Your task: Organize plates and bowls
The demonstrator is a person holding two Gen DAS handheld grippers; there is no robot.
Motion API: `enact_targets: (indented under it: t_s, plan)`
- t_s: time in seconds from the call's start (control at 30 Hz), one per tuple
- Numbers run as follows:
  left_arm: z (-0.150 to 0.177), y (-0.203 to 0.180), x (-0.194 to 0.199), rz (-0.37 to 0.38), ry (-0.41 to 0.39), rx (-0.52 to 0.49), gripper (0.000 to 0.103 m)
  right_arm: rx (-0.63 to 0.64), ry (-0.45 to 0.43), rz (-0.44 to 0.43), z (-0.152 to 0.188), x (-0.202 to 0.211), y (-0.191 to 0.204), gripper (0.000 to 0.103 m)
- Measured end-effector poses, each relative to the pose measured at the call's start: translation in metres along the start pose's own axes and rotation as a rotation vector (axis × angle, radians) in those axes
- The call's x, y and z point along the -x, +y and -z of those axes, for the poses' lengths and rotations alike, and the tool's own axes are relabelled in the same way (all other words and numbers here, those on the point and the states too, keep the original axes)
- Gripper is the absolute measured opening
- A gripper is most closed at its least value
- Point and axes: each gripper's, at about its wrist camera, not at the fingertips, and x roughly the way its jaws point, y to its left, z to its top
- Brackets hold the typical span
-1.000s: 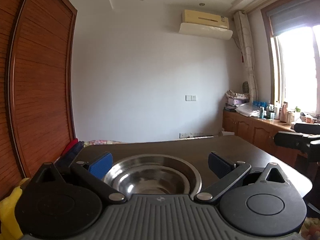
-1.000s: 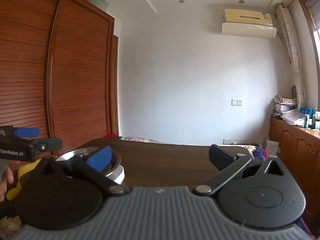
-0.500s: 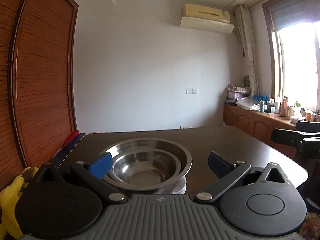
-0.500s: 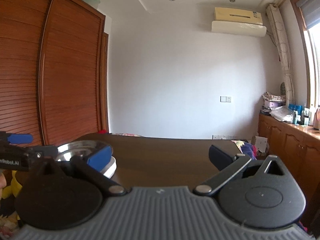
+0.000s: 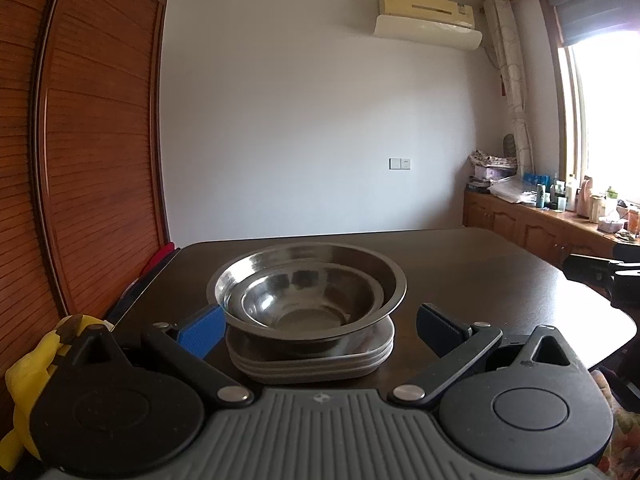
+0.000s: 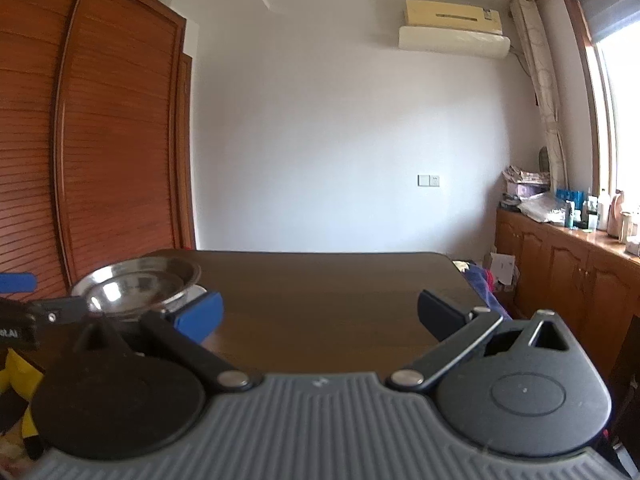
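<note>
Dark table [image 5: 480,272]; nested bowls [image 5: 308,292] on plates [image 5: 312,364]

wall [image 5: 300,128]: plain white, switch plate [image 5: 399,163] | ceiling: recessed lights, air conditioner [image 5: 428,14] high on wall | left: slatted wooden wardrobe [image 5: 88,152] | right: bright window [image 5: 608,120], patterned curtain [image 5: 510,76], low wooden cabinets [image 5: 516,224] cluttered with bottles | tabletop [image 6: 320,292]: dark brown wood
</note>
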Motion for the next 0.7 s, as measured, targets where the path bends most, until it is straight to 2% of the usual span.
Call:
enact_targets:
  t_s: [0.7]
  plan:
    - [0.0019, 0.0004, 0.0015, -0.009, -0.009, -0.005, 0.103, -0.005, 0.009, 0.017, 0.006, -0.002, -0.0069, 0.103]
